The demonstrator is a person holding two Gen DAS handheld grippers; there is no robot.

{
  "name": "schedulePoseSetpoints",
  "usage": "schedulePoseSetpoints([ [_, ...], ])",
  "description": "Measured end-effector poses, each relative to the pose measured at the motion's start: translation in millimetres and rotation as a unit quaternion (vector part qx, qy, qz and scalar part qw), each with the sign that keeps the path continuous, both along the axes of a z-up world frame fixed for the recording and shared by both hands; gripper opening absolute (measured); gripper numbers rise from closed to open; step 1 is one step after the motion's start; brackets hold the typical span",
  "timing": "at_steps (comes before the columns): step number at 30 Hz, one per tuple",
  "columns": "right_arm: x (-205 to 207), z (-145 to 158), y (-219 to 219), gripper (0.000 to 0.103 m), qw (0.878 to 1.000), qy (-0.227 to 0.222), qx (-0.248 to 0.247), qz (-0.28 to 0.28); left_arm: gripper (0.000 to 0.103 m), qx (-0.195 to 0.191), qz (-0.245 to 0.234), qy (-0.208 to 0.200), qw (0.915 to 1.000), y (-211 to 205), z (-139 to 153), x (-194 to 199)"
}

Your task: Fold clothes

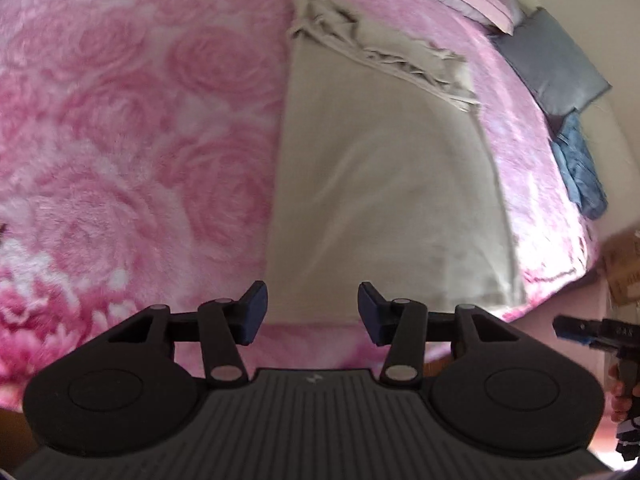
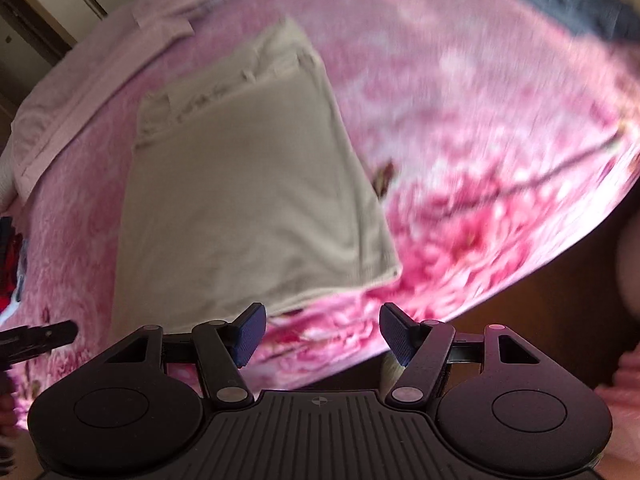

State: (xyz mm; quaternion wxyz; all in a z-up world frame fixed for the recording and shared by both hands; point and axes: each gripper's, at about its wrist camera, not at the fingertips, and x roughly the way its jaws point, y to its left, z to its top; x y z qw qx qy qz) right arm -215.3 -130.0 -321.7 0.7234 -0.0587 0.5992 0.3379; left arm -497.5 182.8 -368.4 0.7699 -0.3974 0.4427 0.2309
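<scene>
Below, a beige garment (image 1: 384,184) is lying flat and partly folded on the pink rose-patterned bed (image 1: 120,120), reaching its near edge. Both the left gripper (image 1: 312,312) and right gripper (image 2: 322,334) are hovering over that edge, jaws apart, gripping nothing.

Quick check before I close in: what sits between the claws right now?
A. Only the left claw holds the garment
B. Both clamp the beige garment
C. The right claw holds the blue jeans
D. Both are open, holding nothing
D: the left claw and the right claw both gape above the near edge of the beige garment, with only the pink blanket showing between their pads.
</scene>
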Motion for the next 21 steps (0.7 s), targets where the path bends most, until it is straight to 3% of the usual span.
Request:
schedulePoseSetpoints([
  [5, 49.6, -34.3, -6.7, 0.067, 0.999, 0.021, 0.028, 0.007, 0.044, -0.037, 0.029, -0.036, 0.9983, 20.5, -39.6, 1.8],
  [10, 93.5, -61.8, -11.4, 0.067, 0.993, 0.069, 0.092, -0.019, 0.045, -0.070, 0.055, -0.081, 0.9928, 29.9, -65.1, -10.5],
  [13, 106.4, -78.7, -14.6, 0.056, 0.987, 0.114, 0.111, -0.020, 0.042, -0.091, 0.073, -0.119, 0.9860, 32.5, -73.7, -24.3],
  [17, 118.3, -95.4, -26.4, 0.056, 0.975, 0.160, 0.155, -0.021, 0.040, -0.128, 0.095, -0.167, 0.9730, 32.4, -88.3, -46.1],
  [21, 129.0, -105.1, -35.5, 0.056, 0.961, 0.197, 0.193, -0.024, 0.039, -0.149, 0.090, -0.221, 0.9595, 38.5, -107.3, -42.7],
])
